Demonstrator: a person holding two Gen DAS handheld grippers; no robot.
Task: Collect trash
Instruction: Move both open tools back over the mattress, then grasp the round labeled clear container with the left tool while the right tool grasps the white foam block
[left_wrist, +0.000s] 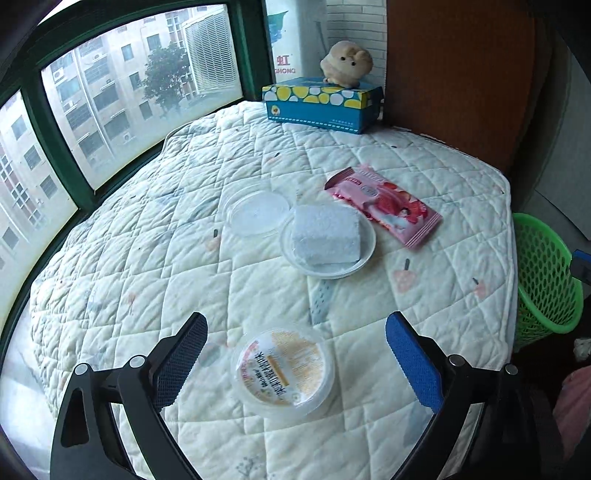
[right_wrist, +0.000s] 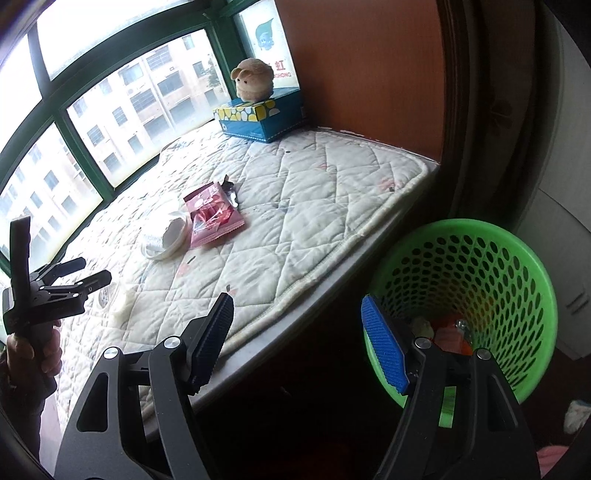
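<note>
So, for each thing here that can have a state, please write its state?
Left gripper: open, empty, around the printed-lid plastic cup.
Right gripper: open, empty.
Green mesh plastic basket: upright, some trash inside.
Clear round plastic lid: off, lying flat.
Pink snack wrapper: torn open.
Blue tissue box: closed.

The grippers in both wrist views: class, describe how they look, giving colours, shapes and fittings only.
Each gripper, left gripper and right gripper, has a black frame of angular linked arms joined by round silver pins. Each carries two flat, ribbed rectangular pads: one bright blue, one dark, almost black. In the right wrist view the left gripper sits on a black handle. No cables or markings are visible.
</note>
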